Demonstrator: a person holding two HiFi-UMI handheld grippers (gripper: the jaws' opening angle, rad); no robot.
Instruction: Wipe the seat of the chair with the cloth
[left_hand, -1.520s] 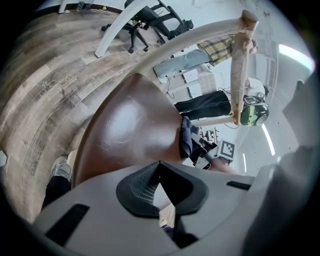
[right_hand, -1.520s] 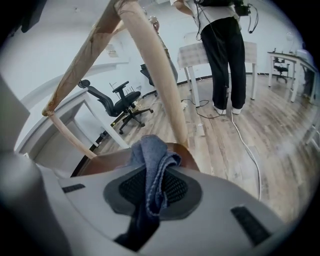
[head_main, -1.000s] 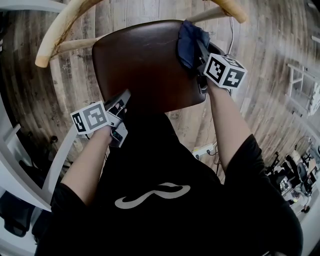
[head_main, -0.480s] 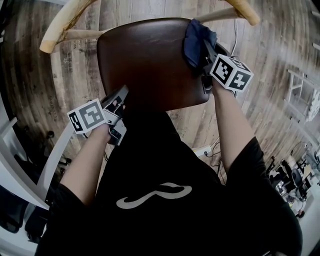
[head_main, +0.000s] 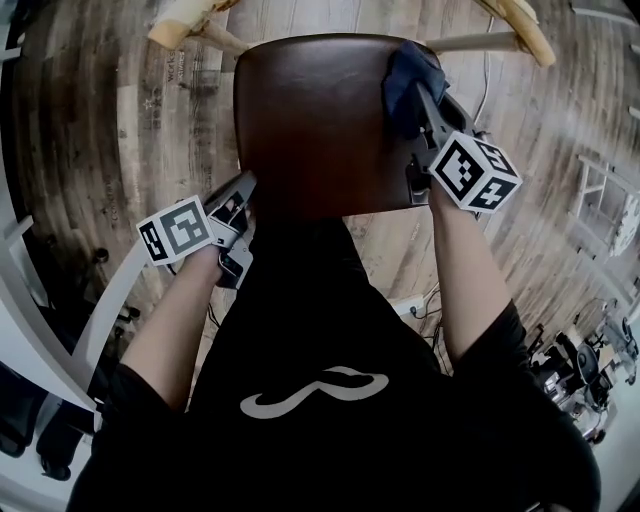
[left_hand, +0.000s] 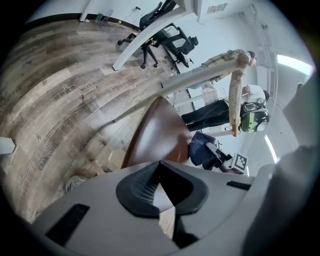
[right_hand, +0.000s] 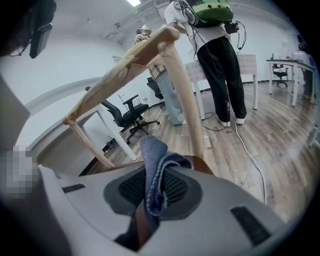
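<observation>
Between the pads of your right tongs (right_hand: 152, 192) you are pinching the dark blue cloth (right_hand: 156, 167). The tongs are clamping on the fabric, and a folded bunch of it is sticking up past the tips. Just beyond those tips the brown chair seat (right_hand: 201, 163) is showing as a narrow rim, with the pale wooden back rail (right_hand: 130, 60) rising ahead of it.

From the head view, your right tongs (head_main: 422, 105) are reaching over the far right corner of the seat (head_main: 320, 120). The cloth (head_main: 408, 80) is lying at their front end over that corner. It seems to be resting on the leather, though the angle is too steep to be sure of contact.

Your left tongs (head_main: 243, 190) are hovering at the near left corner of the seat, well apart from the right pair. In the left gripper view, the left tongs (left_hand: 160, 165) are meeting at their tips and holding nothing. Ahead of them the seat (left_hand: 160, 135) is stretching away. The cloth (left_hand: 200, 150) is sitting at its far side, to the right of the left tips, and the back rail (left_hand: 210, 70) is arching above.

Under the chair the wooden floor (head_main: 150, 120) is running out on all sides.
</observation>
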